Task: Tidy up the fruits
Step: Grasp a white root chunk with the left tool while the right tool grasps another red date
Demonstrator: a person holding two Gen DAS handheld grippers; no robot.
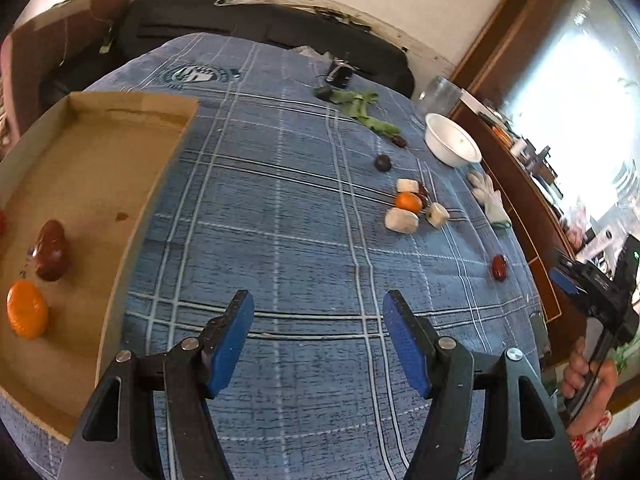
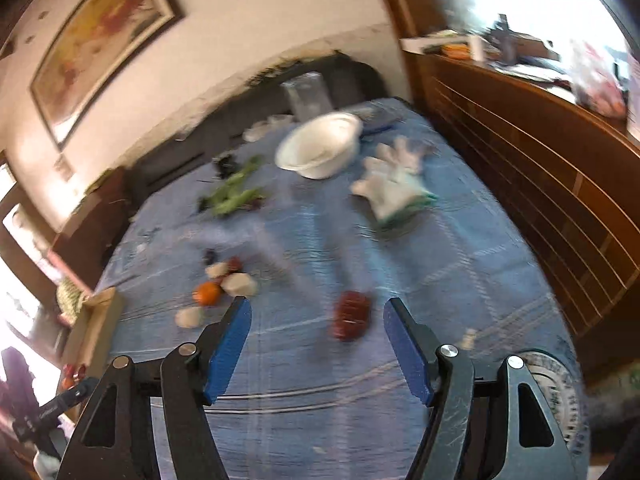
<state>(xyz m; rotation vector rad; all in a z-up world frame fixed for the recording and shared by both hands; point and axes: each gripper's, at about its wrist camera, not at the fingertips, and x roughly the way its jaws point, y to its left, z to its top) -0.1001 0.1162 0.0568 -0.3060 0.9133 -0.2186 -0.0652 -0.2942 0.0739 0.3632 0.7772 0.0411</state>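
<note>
A cardboard tray lies on the blue plaid cloth at the left, holding an orange and a dark red fruit. My left gripper is open and empty over the cloth beside the tray. Further right lie a small orange, white fruit pieces, a dark plum and a red fruit. My right gripper is open, with the red fruit just beyond its fingertips, blurred. The right gripper also shows at the left wrist view's right edge.
A white bowl and a glass jar stand at the far right, white gloves near them. Green leafy stems lie at the back. A wooden cabinet borders the table's right side.
</note>
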